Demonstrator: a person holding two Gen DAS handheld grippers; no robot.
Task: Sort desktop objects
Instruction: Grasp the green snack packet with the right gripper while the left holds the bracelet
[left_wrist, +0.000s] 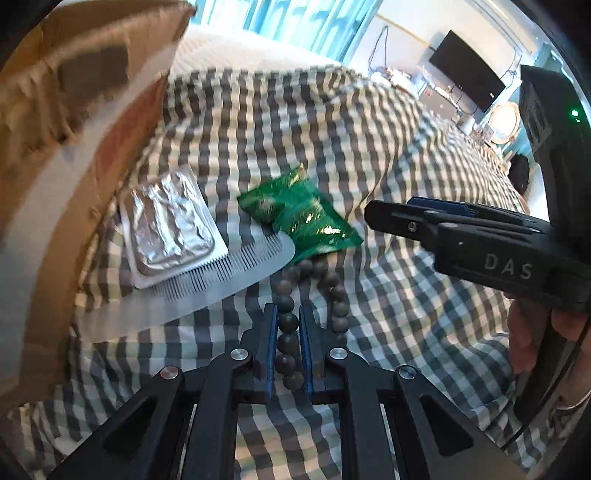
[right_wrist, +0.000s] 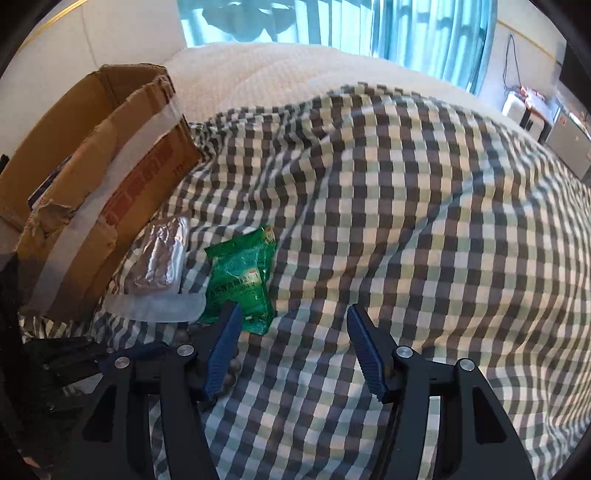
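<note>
Left wrist view: left gripper (left_wrist: 288, 314) clamped on the dark bead string (left_wrist: 289, 321), which lies on the checked cloth (left_wrist: 332, 129). Right gripper (left_wrist: 373, 212), lettered "DAS", hovers beside. Foil blister pack (left_wrist: 171, 225) rests on the white comb (left_wrist: 236, 273); green sachet (left_wrist: 299, 218) adjacent; cardboard box (left_wrist: 55, 147) at left.

Right wrist view: right gripper (right_wrist: 291, 314) with fingers spread wide, empty, above the cloth; green sachet (right_wrist: 242, 273) print unreadable; box (right_wrist: 110, 177) lettering red, illegible.

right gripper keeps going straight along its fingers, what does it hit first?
Probably just the checkered cloth: the right gripper is open with nothing between its fingers. The green packet sits left of that line, though depth is uncertain.
</note>
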